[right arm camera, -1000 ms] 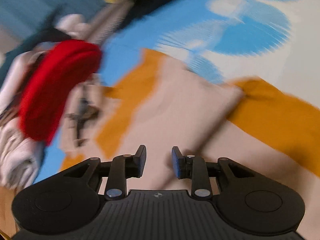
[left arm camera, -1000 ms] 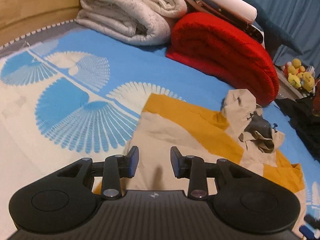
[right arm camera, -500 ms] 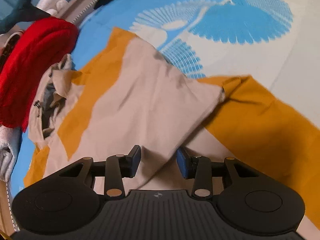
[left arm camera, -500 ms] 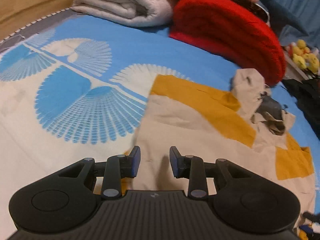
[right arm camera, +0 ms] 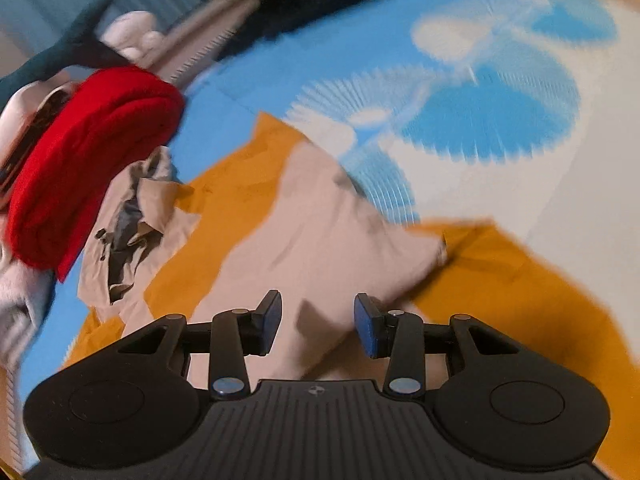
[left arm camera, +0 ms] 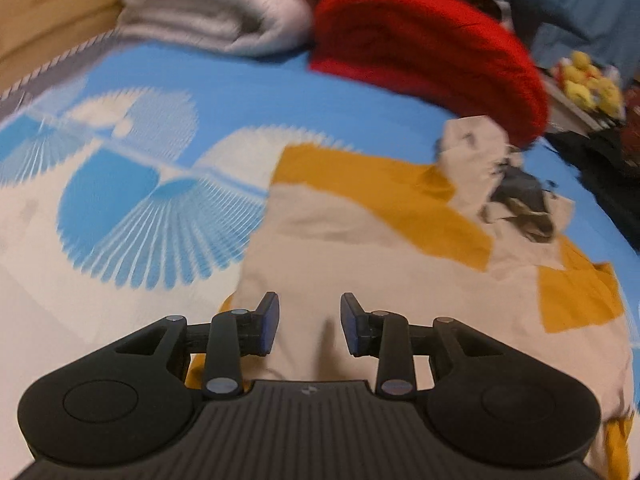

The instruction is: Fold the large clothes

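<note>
A large beige and mustard-yellow hooded garment (left arm camera: 360, 240) lies spread on the bed, its crumpled hood (left arm camera: 500, 176) towards the red blanket. A beige sleeve (right arm camera: 332, 236) is folded across the body. My left gripper (left arm camera: 308, 322) is open and empty, low over the beige fabric near its left edge. My right gripper (right arm camera: 318, 324) is open and empty, just above the folded sleeve. Both views are motion-blurred.
The bed sheet (left arm camera: 120, 200) is blue and white with fan patterns. A rolled red blanket (left arm camera: 432, 40) and folded grey-white bedding (left arm camera: 224, 12) lie at the head. Yellow plush toys (left arm camera: 584, 80) and dark clothes (left arm camera: 600, 152) sit at the far right.
Both grippers have moved over the garment and stay open. The right view swung and its jaws opened a little wider. The garment lies as before.
</note>
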{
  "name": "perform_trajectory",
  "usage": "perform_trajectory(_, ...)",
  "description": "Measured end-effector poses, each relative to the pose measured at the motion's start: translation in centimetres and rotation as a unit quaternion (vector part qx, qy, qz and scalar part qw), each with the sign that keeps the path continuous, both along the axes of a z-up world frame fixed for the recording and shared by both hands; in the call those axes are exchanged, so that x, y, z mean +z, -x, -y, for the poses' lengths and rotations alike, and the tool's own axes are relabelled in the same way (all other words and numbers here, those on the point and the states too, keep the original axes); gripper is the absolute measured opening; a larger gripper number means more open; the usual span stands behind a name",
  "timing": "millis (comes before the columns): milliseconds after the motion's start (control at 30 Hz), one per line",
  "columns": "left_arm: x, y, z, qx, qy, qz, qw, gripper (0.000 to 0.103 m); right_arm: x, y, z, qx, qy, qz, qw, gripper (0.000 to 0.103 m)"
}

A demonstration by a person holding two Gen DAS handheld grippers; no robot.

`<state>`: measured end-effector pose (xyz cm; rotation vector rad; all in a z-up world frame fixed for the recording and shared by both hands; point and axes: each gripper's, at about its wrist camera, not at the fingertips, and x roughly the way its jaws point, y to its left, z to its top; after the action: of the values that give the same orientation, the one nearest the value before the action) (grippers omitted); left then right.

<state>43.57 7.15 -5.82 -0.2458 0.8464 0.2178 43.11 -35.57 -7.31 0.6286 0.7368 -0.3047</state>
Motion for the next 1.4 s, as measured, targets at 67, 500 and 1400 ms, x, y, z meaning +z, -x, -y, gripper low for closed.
perform_trajectory(67,0.7,0.3,1.1,-0.020,-0.014,0.015,0.9996,0.038,1.3,0.4,-0.5,0.021,0.036,0.023,0.999,0.043)
perform_trajectory(500,3.8,3.0,4.5,-0.078,-0.058,0.082,0.9919,0.047,3.6,3.0,-1.7,0.107,0.118,0.036,0.987,0.043)
perform_trajectory(1400,8.6,-21.2,10.3,-0.196,-0.049,0.025,0.9791,0.029,5.3,1.9,1.3,0.127,0.108,0.048,0.985,0.008)
